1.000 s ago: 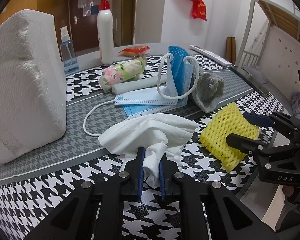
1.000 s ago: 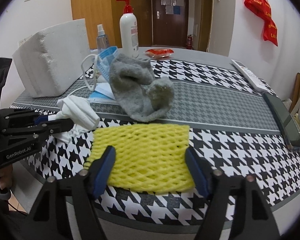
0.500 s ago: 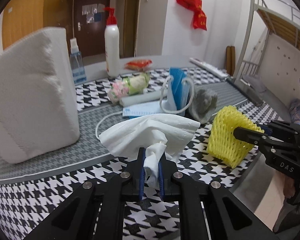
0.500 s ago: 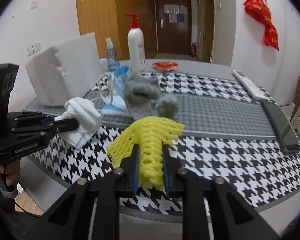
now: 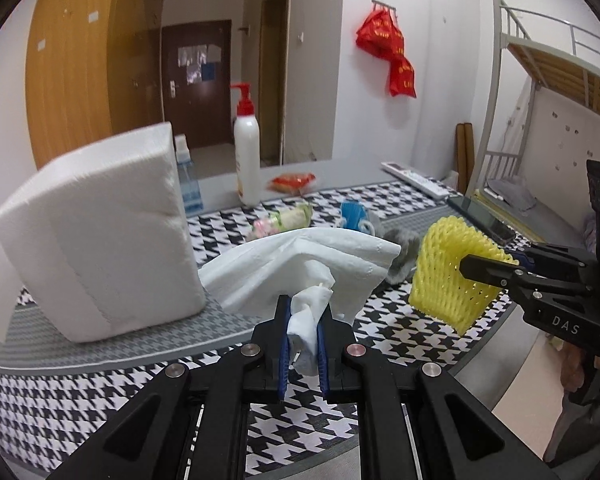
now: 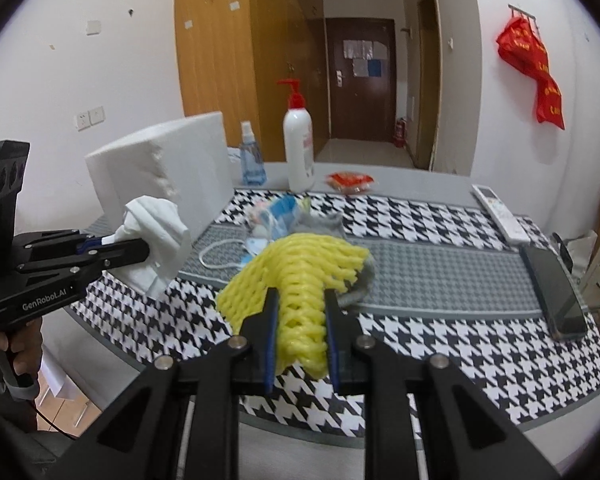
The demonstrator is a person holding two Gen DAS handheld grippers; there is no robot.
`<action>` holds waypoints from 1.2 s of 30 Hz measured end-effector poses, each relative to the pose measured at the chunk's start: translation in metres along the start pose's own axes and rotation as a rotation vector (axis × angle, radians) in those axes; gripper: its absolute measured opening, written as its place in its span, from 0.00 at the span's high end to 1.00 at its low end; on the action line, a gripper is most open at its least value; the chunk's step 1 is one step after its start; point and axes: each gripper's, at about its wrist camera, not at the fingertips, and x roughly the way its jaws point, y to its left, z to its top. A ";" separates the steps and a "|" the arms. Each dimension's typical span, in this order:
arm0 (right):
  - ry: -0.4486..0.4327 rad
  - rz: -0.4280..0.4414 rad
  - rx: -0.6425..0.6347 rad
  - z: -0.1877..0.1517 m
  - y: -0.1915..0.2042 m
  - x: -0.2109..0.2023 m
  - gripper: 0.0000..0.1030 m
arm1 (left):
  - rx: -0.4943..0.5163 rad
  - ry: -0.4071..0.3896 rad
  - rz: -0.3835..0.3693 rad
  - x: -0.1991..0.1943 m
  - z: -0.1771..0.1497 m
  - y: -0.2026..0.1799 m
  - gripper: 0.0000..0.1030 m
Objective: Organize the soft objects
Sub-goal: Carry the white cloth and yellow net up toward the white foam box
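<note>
Table (image 6: 460, 276) with the houndstooth cloth fills the lower half of both views. I read it as sitting lower in frame than a second ago; both tools have come up off it.

Big white tissue pack (image 5: 100, 236), left of the left-wrist frame, stands on the grey band, untouched.

White tissue (image 5: 300, 268), centre of the left-wrist frame: a second ago its spread part lay on the cloth, now it hangs clear. Left gripper (image 5: 303, 344) is clamped on its twisted tail, pads pinching the paper.

Yellow foam fruit net (image 6: 300, 276), centre of the right-wrist frame: a second ago it lay flat between wide jaws; now it is bunched and lifted, folded over the fingers. Right gripper (image 6: 300, 344) has closed on it, pads pressed into the mesh.

Meaning for the task, as I judge it: two soft items picked at once, both in the carry stage; no drop-off place is visible yet. Grey sock (image 6: 332, 224) and blue face masks (image 6: 280, 210) remain in a heap mid-table, behind the net.

Smaller: white pump bottle (image 6: 299, 152), blue spray bottle (image 6: 252, 160), red packet (image 6: 350, 181), remote (image 6: 500, 212), phone (image 6: 552, 292).

Writing: "GenRobot.AI" on the left tool's body, lower left of the right-wrist frame; "DAS" on the right tool, lower right of the left-wrist frame. Bottle label and red wall hanging are unreadable.
</note>
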 end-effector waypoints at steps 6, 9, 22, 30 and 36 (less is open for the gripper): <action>-0.043 0.012 -0.013 0.012 0.004 -0.009 0.77 | 0.013 -0.039 0.032 -0.014 0.007 0.001 0.88; -0.065 0.014 -0.019 0.017 0.006 -0.014 0.77 | 0.021 -0.056 0.046 -0.017 0.012 0.001 0.88; -0.125 0.026 -0.033 0.039 0.011 -0.023 0.77 | 0.056 -0.146 0.084 -0.035 0.032 -0.001 0.88; -0.156 0.022 -0.038 0.053 0.011 -0.026 0.77 | 0.063 -0.184 0.112 -0.041 0.046 0.002 0.88; -0.174 0.018 -0.039 0.067 0.011 -0.026 0.77 | 0.063 -0.222 0.144 -0.047 0.060 0.009 0.88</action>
